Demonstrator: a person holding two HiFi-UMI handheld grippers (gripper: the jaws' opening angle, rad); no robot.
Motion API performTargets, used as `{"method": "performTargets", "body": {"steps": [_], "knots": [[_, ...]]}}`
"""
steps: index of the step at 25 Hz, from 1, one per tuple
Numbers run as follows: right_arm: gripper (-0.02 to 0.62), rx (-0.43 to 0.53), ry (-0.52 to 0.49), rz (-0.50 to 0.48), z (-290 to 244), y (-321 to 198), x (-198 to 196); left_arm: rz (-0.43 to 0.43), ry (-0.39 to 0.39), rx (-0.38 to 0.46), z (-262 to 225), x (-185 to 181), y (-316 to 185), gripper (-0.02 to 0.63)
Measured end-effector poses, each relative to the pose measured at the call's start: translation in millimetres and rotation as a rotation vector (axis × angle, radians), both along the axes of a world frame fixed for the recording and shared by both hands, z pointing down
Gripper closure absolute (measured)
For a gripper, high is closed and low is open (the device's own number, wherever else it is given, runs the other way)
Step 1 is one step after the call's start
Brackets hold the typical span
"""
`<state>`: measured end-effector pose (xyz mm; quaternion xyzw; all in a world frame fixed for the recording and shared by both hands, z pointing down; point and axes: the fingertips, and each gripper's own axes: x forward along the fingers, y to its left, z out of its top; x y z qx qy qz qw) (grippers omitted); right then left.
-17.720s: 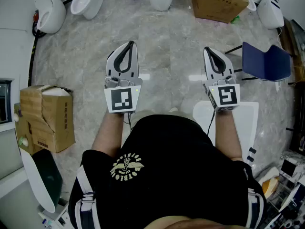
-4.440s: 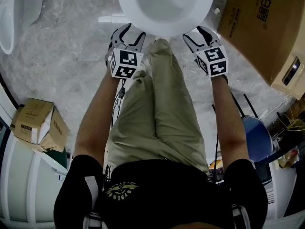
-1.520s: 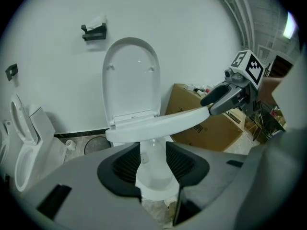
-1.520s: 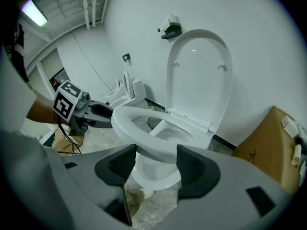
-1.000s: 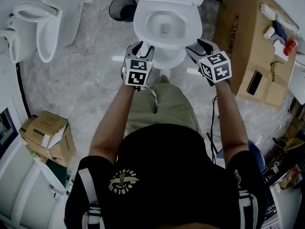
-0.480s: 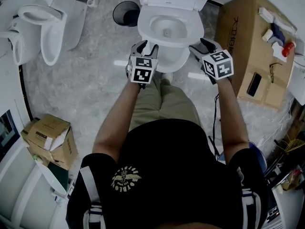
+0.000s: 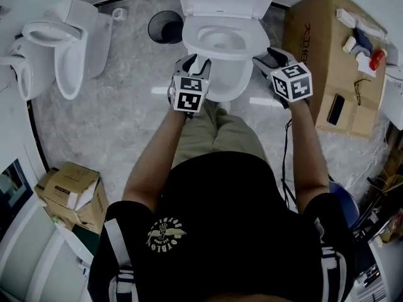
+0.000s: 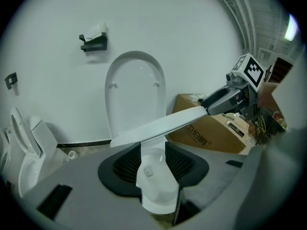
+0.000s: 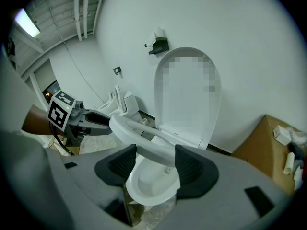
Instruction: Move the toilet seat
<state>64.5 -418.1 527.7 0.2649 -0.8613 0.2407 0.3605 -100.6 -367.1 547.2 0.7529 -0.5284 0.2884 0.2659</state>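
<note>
Gripping the toilet seat (image 9: 146,146) with both tools at once, one on each side. Pinching the left rim with the left gripper (image 7: 194,61), jaws at a middling width, pads pressing on the white plastic, having just been closing a touch more on it. Pinching the right rim with the right gripper (image 7: 269,54), jaws narrowed onto the ring, which is passing straight between them in the right gripper view. Holding the seat tilted above the bowl (image 9: 151,183): near end raised clear of the rim, far end meeting the hinge at the foot of the lid (image 8: 135,90). Showing an open gap between seat and bowl in both gripper views. Seeing the lid standing upright against the far wall, under a black wall bracket (image 8: 94,40). Standing close in front of the toilet, with one trouser leg (image 7: 214,131) reaching toward the bowl's near side. Angling both grippers down and toward the far wall, marker cubes facing the head camera. Noting around the toilet, on the grey stone floor (image 7: 119,124): a big cardboard box (image 7: 318,55) just beside it on the right, carrying small items (image 7: 360,41); a black bin (image 7: 165,25) at far left of the bowl; another white toilet (image 7: 72,43) well apart to the left; and a smaller open box (image 7: 69,194) at near left.
</note>
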Motion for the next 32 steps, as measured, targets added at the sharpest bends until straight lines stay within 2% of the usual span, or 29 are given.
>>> {"method": "performTargets", "body": {"steps": [14,32], "knots": [[0.333,0.031,-0.021,0.063,-24.9,-45.7,-4.8,0.053,-0.001,0.017,-26.1,-5.4,-43.4,0.433],[0.333,0.061,-0.052,0.117,-48.0,-106.1,-15.5,0.077,0.005,0.041,-48.2,-17.6,-100.8,0.434]]}}
